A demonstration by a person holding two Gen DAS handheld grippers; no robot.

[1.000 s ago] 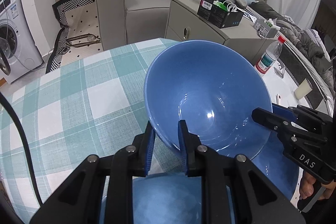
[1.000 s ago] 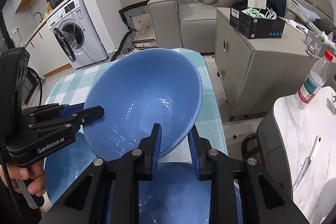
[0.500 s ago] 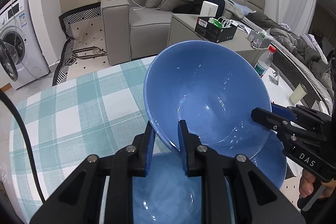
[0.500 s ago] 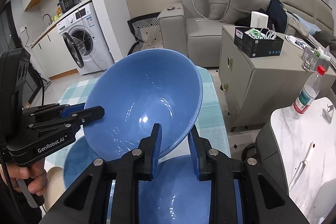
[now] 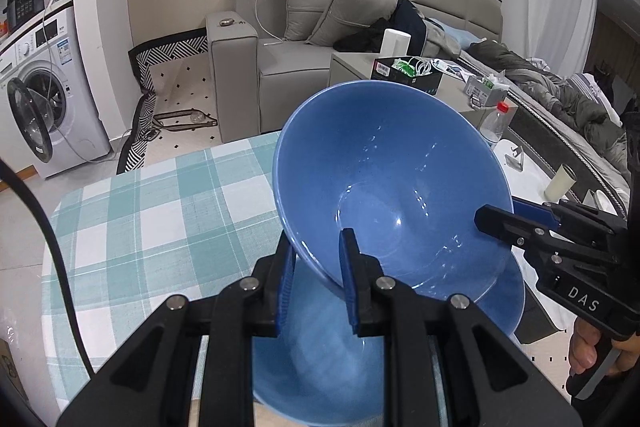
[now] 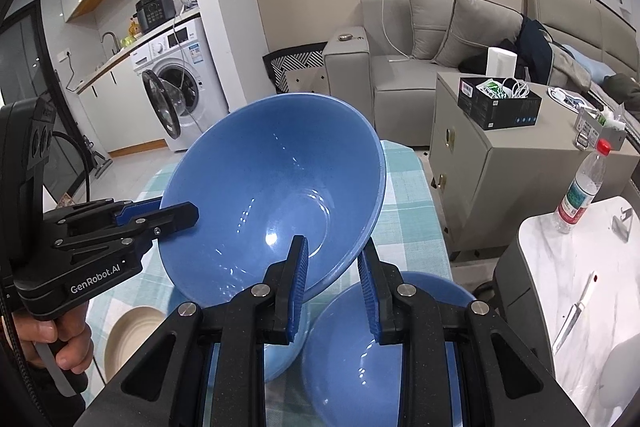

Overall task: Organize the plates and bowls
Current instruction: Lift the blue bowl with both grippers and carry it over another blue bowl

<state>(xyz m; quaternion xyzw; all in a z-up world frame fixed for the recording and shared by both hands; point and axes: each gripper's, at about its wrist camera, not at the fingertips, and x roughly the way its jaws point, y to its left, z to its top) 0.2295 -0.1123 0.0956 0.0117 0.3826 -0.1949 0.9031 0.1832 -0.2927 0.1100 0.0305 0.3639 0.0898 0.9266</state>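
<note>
Big blue bowl up in the air, tilted, inside facing the cameras, well clear of checked tablecloth. Carried at two spots on the rim.

Left tongs clamped narrow on the near rim, one finger inside the bowl, one outside. Right tongs clamped likewise on the rim's other side, wall pinched between the blue pads. Both shut on the bowl; nothing else held.

Below: more blue dishes on the table, one blue plate directly under the right tongs, another blue bowl under the left. Cream bowl nearby, beside the person's hand. Stacking spot likely among these; not certain which.

Risks, judged from here:
- Glazed rim, thin pinch at two points only. Slip likely if either hand tips or drifts from the other; bowl then drops onto dishes beneath, chipping both.
- Hands pulling apart or twisting against each other could lever the rim out of one set of pads.
- Steep tilt puts weight away from the grip; lowering too fast could knock the far rim on the stack first.

Farther out: sofa, washing machine, side cabinet, water bottle.
</note>
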